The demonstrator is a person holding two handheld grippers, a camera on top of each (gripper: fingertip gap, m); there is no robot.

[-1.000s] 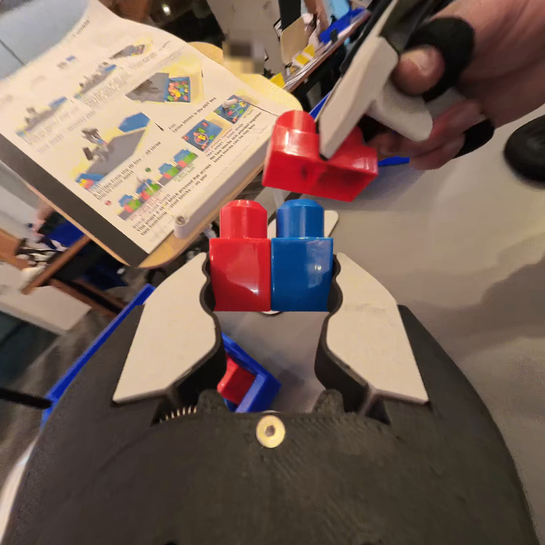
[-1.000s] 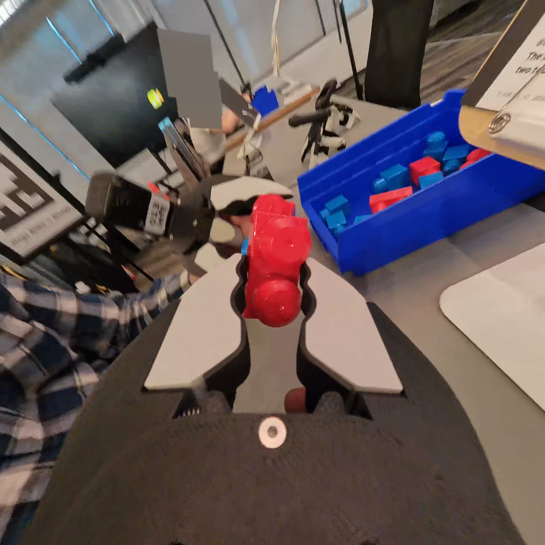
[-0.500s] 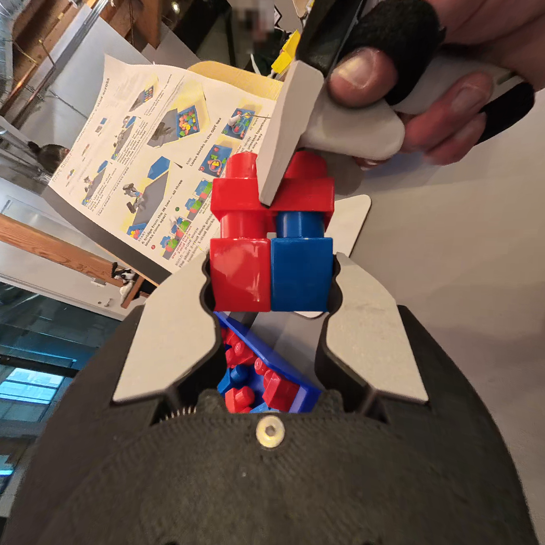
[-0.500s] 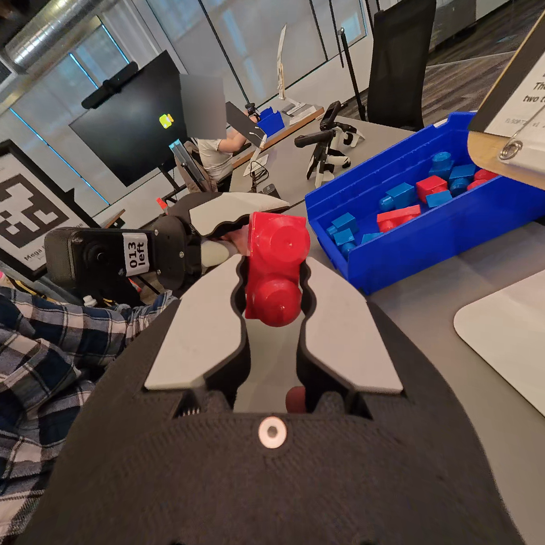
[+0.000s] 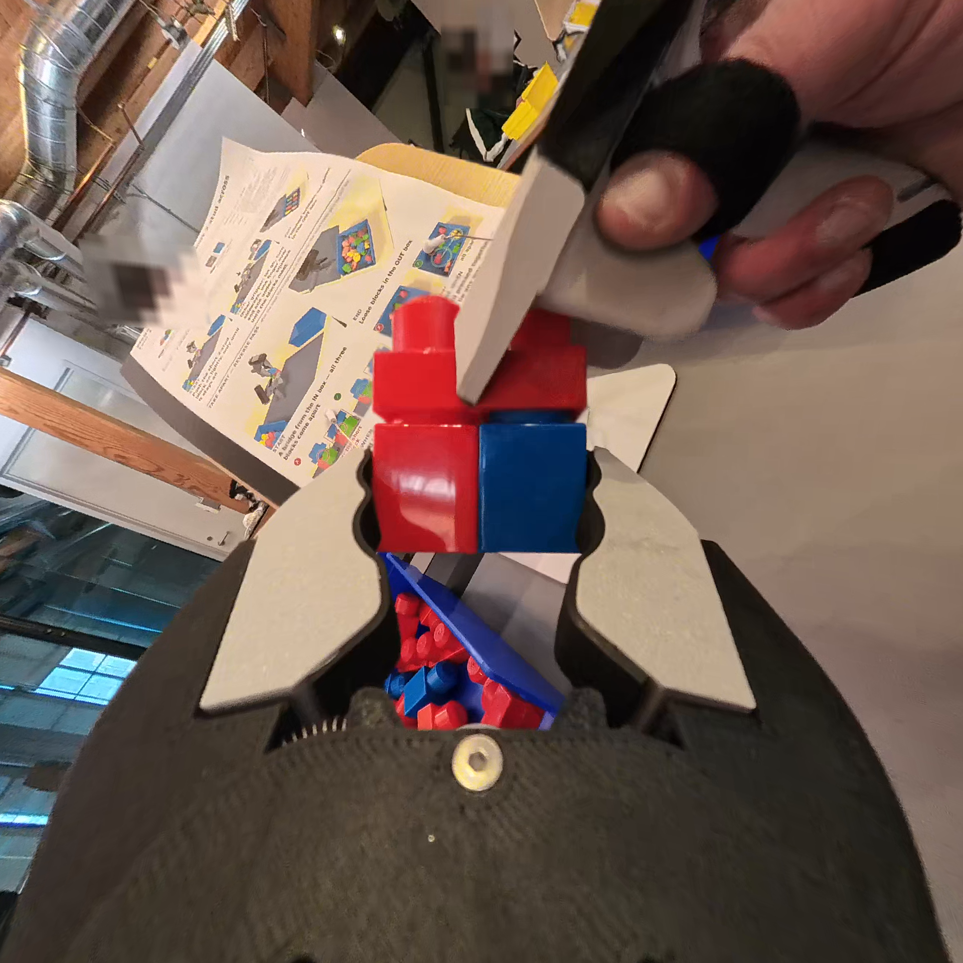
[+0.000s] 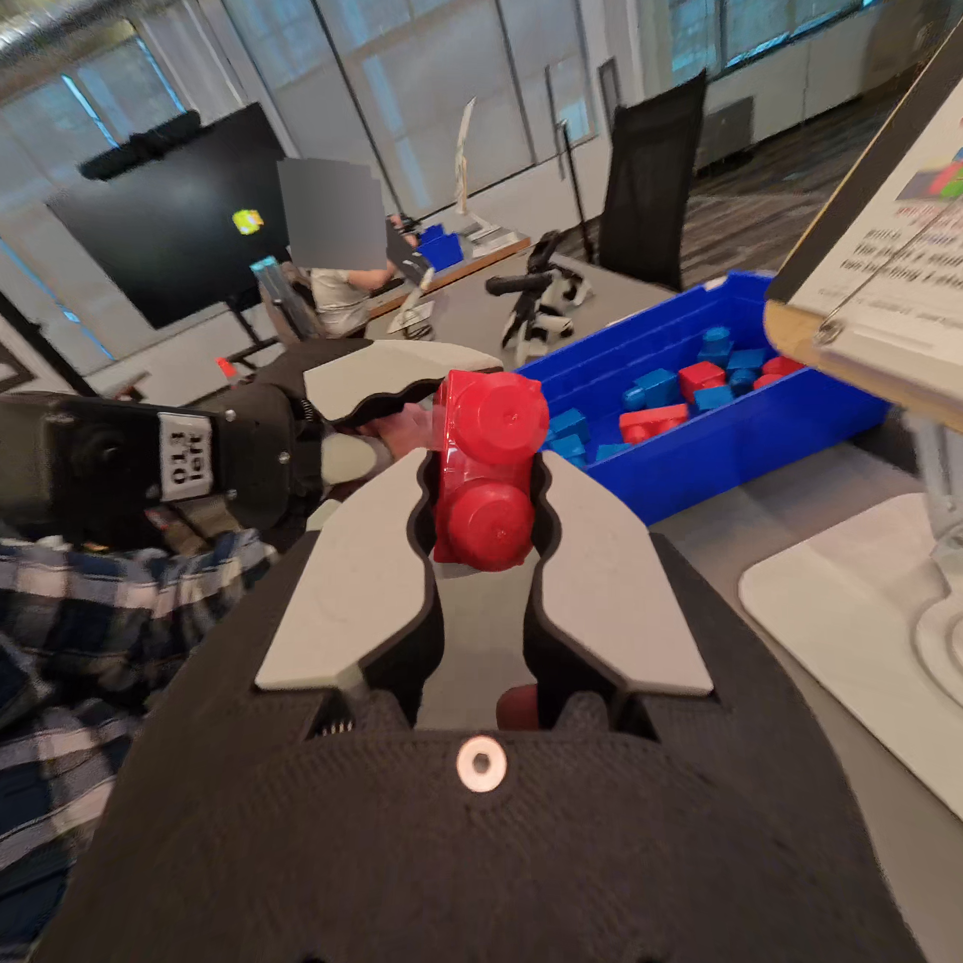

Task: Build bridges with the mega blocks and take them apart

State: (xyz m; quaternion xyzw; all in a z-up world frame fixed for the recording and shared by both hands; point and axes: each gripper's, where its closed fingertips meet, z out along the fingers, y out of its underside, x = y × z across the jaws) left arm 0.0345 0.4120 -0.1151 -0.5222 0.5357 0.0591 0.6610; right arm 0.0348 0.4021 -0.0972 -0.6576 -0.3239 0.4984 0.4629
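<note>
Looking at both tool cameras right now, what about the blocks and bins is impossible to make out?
- Left view: the right tool's finger covers the middle of the long red block, and the blue block's stud barely shows.
- Right view: the long red block hides both lower blocks.
- Left view: the tool body covers most of the blue bin.
- Right view: the clipboard covers the other bin's far end.

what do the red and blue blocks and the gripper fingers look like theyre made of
Red block and blue block: likely hard moulded plastic, glossy; window light reflects off the red face. Long red block across them: same shiny plastic. Left gripper fingers: matte grey faces, black body with a fine ridged texture, possibly 3D-printed plastic.
</note>
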